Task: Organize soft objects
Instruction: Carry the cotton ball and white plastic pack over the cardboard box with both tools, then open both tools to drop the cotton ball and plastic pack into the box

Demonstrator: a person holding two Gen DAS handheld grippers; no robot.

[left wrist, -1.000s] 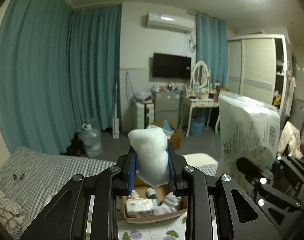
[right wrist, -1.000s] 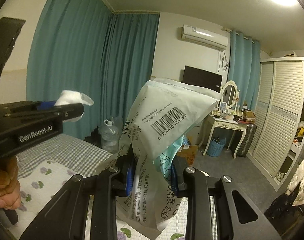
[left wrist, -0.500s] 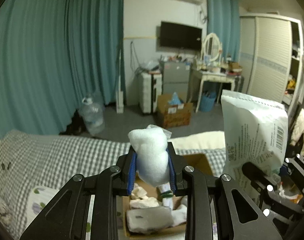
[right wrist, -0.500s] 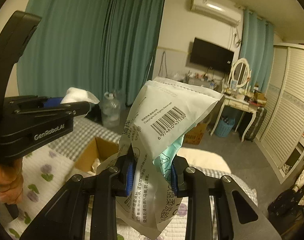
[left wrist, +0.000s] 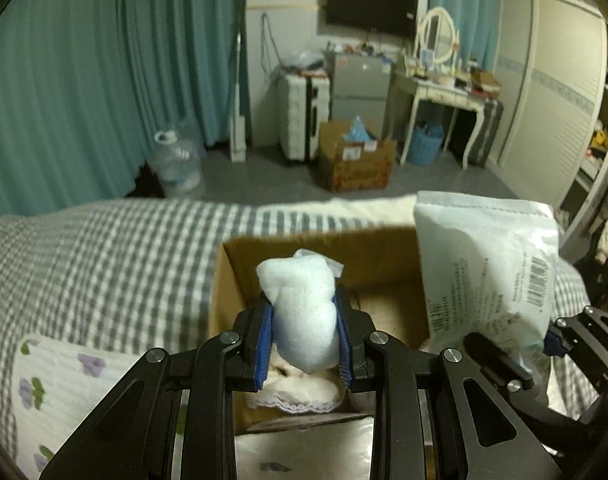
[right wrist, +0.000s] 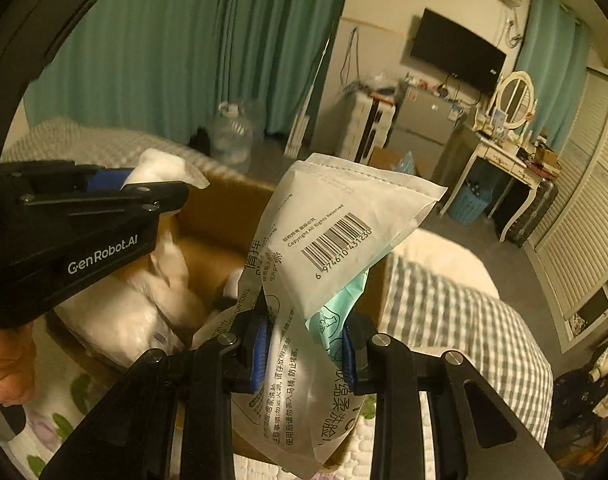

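Note:
My left gripper [left wrist: 304, 336] is shut on a white soft wad [left wrist: 299, 304] and holds it above an open cardboard box [left wrist: 295, 252] on the bed. The box holds several white soft items [right wrist: 143, 304]. My right gripper [right wrist: 308, 344] is shut on a white plastic pack of cotton towels [right wrist: 336, 248] with a barcode, held over the box's right side. The pack also shows in the left wrist view [left wrist: 488, 276]. The left gripper with its wad [right wrist: 155, 168] shows at the left of the right wrist view.
The box sits on a bed with a grey checked cover [left wrist: 103, 256] and a flowered sheet [left wrist: 55, 384]. Beyond the bed are a water jug [left wrist: 177, 164], a floor carton [left wrist: 356, 160], a dressing table [left wrist: 448, 88] and a wardrobe [left wrist: 556, 92].
Both grippers have tilted down and moved toward the box with their loads. The box now fills the lower middle of both views.

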